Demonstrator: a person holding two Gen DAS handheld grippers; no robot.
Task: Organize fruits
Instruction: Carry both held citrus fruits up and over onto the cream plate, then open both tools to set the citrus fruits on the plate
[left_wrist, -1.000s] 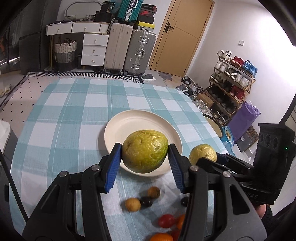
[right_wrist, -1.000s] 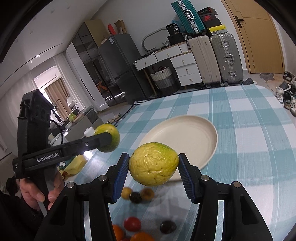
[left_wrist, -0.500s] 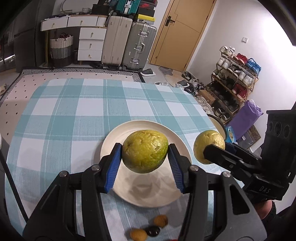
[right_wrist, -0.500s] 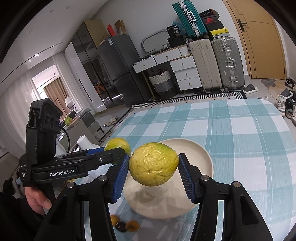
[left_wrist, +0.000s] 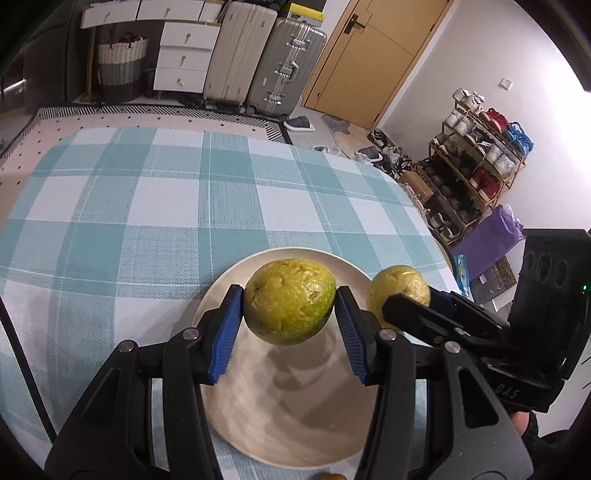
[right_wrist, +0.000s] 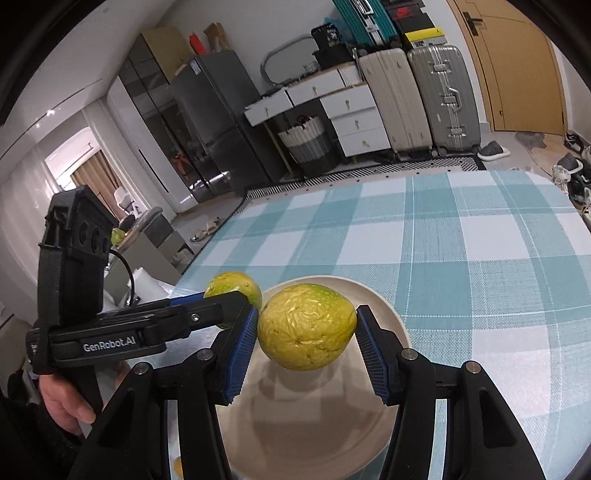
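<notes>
My left gripper (left_wrist: 289, 330) is shut on a greenish-yellow round fruit (left_wrist: 289, 301) held just above a cream plate (left_wrist: 295, 413). To its right in the left wrist view, the right gripper (left_wrist: 406, 295) carries a second yellow fruit (left_wrist: 399, 286) over the plate's right edge. In the right wrist view, my right gripper (right_wrist: 304, 345) is shut on that yellow fruit (right_wrist: 306, 326), hanging over the plate (right_wrist: 314, 435). The left gripper (right_wrist: 236, 295) and its green-yellow fruit (right_wrist: 231, 284) show at the left, held by a hand (right_wrist: 62, 402).
The plate sits on a teal-and-white checked tablecloth (left_wrist: 147, 206). A small brownish fruit (left_wrist: 330, 476) peeks at the bottom edge of the left wrist view. Suitcases (left_wrist: 284, 70), drawers and a shoe rack (left_wrist: 476, 162) stand beyond the table.
Both grippers have moved forward with their fruits, from over the small loose fruits to above the plate. The small fruits have slid out of view below. Both grips are unchanged.
</notes>
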